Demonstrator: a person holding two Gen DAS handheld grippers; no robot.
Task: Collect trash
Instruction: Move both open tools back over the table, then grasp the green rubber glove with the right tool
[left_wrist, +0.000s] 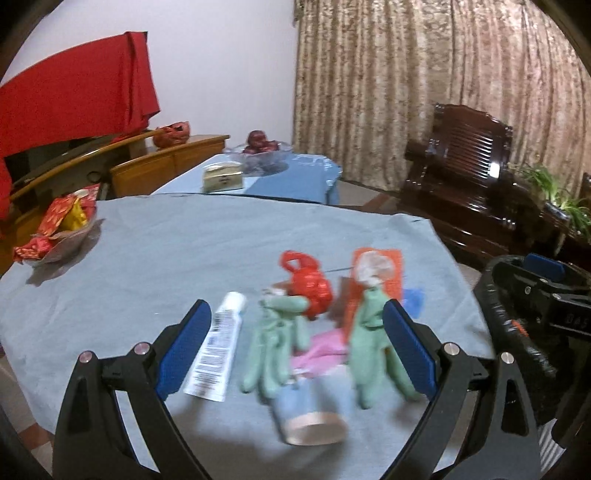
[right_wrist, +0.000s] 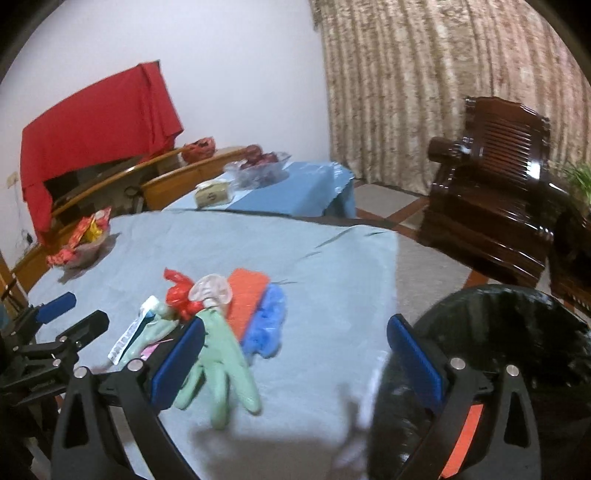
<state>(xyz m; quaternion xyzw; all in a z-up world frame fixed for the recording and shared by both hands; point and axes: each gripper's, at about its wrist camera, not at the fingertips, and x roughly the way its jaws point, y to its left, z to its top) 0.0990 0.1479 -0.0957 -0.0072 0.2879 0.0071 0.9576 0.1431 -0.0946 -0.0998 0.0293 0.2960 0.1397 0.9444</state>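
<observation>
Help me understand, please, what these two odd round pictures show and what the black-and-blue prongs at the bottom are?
Each picture comes from a fisheye camera on a hand-held two-finger gripper, looking out along its fingers. The prongs are those fingers: the left gripper and the right gripper, both open and holding nothing. Below them is a table under a grey cloth with a pile of trash: two green gloves, a white tube, a red plastic bag, an orange packet, a blue glove and a small blue cup lying on its side. A black-lined bin waits beside the table on the right.
</observation>
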